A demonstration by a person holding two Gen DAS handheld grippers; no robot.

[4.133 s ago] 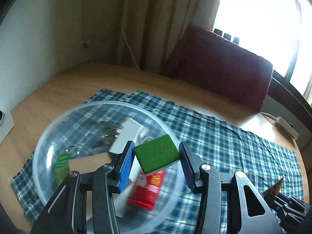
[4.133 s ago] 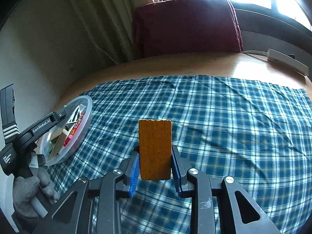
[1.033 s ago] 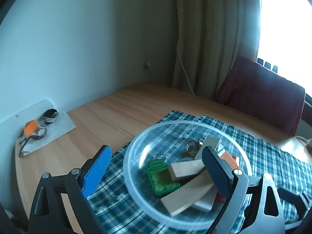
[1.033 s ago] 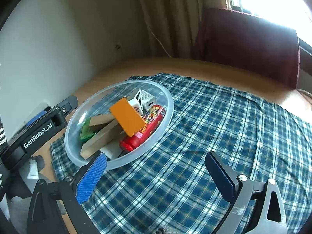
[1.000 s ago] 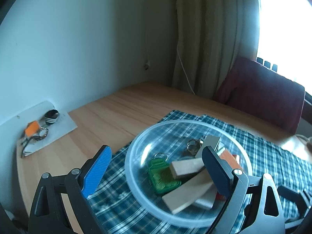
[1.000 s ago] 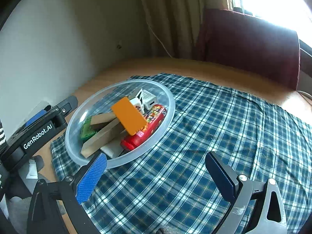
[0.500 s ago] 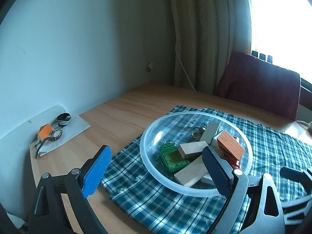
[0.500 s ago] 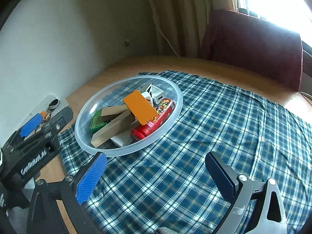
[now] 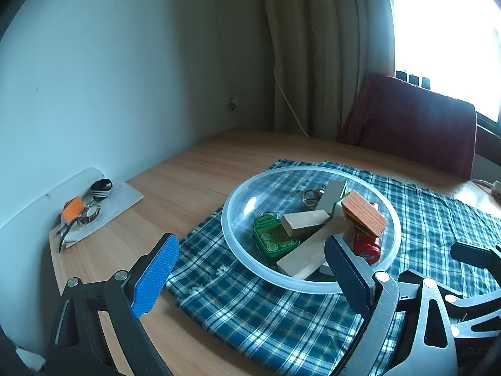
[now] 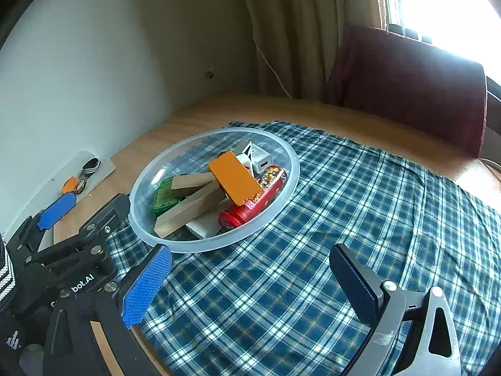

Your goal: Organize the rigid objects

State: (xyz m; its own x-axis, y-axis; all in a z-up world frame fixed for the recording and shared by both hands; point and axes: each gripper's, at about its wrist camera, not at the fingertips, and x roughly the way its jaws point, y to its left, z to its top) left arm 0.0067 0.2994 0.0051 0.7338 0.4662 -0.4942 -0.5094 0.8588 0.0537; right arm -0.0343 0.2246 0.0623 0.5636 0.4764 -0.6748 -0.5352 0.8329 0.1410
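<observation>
A: Between the blue pads of the left gripper point(image 9: 250, 275) there is only air; its jaws stand wide apart and hold nothing, hanging above the near edge of the blue-and-white checked cloth point(image 9: 247, 307).

B: The right gripper point(image 10: 247, 285) is the same: spread wide, empty, over bare cloth. So where are the pieces?

A: All in the round clear plastic bowl point(image 10: 175, 163) on the cloth's left end. A long pale wooden block point(image 10: 188, 208) lies at the bottom with a shorter pale wooden block point(image 9: 305, 224) across it and a flat green plastic tag with a key ring point(image 9: 275, 241) beside them. An orange-faced wooden block point(image 10: 235, 178) leans tilted on top, against a red printed can point(image 10: 253, 200) lying on its side, with a small white charger cube point(image 10: 261, 161) behind.

B: Nothing loose shows on the cloth, so I judge the sorting is near its end. What could spoil it?

A: The heap is loose. The orange block rests on an edge, so a nudge to the bowl's rim from either finger might slide it down or over the side. The bowl looks light, and the cloth under it could drag.

B: And the small items on the white card point(image 9: 94, 206) by the wall?

A: Too small to name surely; they lie well apart from the bowl.
</observation>
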